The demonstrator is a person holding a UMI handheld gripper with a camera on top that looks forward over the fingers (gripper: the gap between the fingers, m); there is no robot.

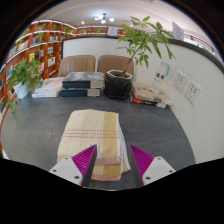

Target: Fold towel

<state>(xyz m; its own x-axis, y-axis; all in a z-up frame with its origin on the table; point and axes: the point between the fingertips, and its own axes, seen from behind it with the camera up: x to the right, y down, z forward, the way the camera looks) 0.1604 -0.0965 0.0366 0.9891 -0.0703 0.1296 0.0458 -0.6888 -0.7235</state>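
My gripper [112, 160] is released, its fingers straddling the towel [95, 140]. The towel lies folded on the bench [40, 130], probably positioned for a near-edge grasp.

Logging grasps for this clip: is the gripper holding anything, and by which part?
Nothing is held. The gripper is open, its fingers either side of the folded towel's near end on the table.

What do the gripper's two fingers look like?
The gripper has two pale, whitish fingers with blocky tips. Each one wears a bright magenta, triangle-shaped pad on its inner face. No cables, markings or sleeve show in this view.
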